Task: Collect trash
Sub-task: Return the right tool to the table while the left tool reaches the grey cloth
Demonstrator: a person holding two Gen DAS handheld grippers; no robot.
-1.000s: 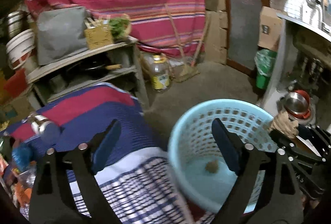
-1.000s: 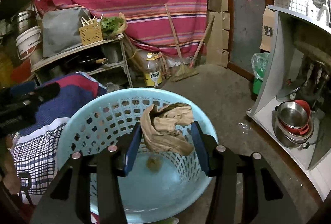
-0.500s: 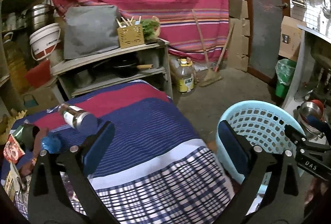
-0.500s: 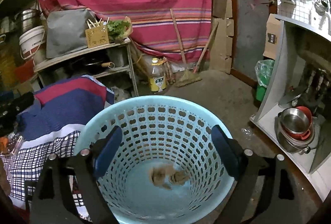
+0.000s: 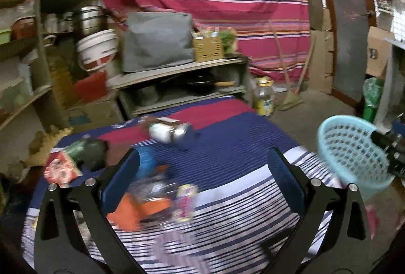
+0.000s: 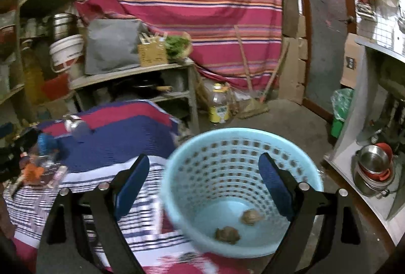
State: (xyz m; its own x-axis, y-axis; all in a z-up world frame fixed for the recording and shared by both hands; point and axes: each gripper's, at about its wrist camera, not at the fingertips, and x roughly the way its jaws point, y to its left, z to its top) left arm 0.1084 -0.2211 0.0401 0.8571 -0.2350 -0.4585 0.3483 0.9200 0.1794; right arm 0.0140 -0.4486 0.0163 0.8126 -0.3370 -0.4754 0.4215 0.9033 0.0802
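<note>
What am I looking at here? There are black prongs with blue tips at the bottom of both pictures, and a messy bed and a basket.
Those prongs are hand-held grippers: a person holds one in each hand, and a camera on each looks out along its two fingers. One picture is from the left gripper, the other from the right gripper. Both stand open and hold nothing; the right one's jaws have just been opening. The left view looks over a striped cloth with blurred trash on it: a jar, an orange wrapper, a pink packet. The right view looks down into a blue basket with two brown wads at its bottom.
</note>
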